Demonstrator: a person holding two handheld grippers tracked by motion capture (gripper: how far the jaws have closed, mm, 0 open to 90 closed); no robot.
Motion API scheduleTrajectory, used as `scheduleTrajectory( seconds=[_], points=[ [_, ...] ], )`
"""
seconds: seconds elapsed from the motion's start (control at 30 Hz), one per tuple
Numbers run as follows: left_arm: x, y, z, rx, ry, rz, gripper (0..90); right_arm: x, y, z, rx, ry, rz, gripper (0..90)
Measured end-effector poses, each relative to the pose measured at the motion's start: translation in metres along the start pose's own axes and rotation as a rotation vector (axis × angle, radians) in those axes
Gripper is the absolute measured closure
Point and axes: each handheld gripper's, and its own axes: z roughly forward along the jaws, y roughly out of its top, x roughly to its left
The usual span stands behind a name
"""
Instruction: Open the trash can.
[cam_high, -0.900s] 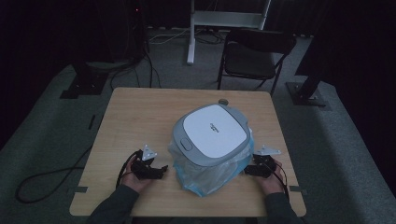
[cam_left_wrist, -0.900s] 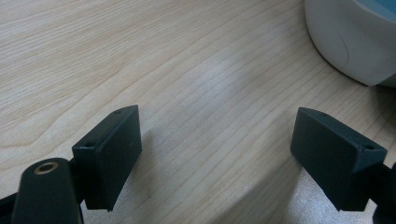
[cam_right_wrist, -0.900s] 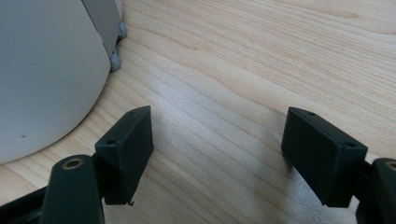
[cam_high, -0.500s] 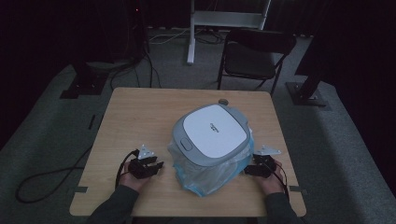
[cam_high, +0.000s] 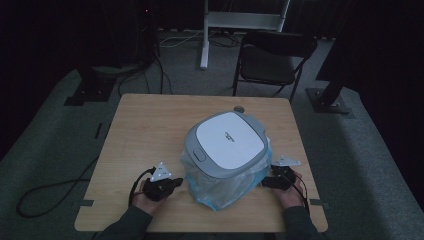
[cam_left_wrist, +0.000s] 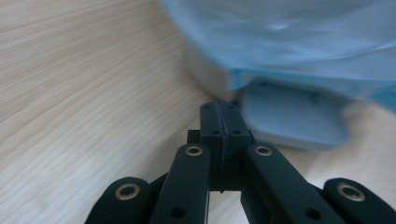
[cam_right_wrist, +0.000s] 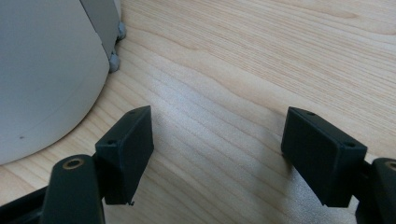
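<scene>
Each hand-held gripper is matt black: the left hand-held gripper (cam_high: 170, 183) and the right hand-held gripper (cam_high: 268, 182) carry a grey three-cornered plate on top, brass-ringed screw holes along flat linkage bars, blocky rectangular pads, and thin black trailing cables; dark sleeves cover both forearms

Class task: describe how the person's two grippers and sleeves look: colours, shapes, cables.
Both grippers are black. The left gripper carries a grey three-cornered plate and a looping black cable; so does the right gripper. Up close, the jaws are blocky black pads on black link arms with brass-coloured rivets. The sleeves are dark.
</scene>
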Motion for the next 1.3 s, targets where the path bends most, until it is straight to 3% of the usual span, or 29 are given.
scheduleTrajectory(
  seconds=[0.17, 0.33, 0.5, 0.97, 1.07, 1.3],
  points=[
    [-0.011, 0.004, 0.002, -0.018, -0.055, 0.024, 90.0, 0.0, 0.0, 0.0, 0.0, 0.0, 0.0, 24.3],
    [-0.017, 0.007, 0.004, -0.035, -0.095, 0.022, 90.0, 0.0, 0.0, 0.0, 0.0, -0.001, 0.001, 24.4],
    [-0.022, 0.008, 0.012, -0.022, -0.119, 0.031, 90.0, 0.0, 0.0, 0.0, 0.0, -0.001, 0.001, 24.4],
    [-0.025, 0.008, 0.024, 0.003, -0.105, 0.088, 90.0, 0.0, 0.0, 0.0, 0.0, -0.001, 0.001, 24.6],
    [-0.03, 0.009, 0.025, 0.013, -0.062, 0.121, 90.0, 0.0, 0.0, 0.0, -0.002, -0.001, 0.002, 24.8],
    [-0.03, 0.007, 0.025, 0.008, -0.063, 0.117, 90.0, 0.0, 0.0, 0.0, -0.002, -0.001, 0.002, 24.9]
  ],
)
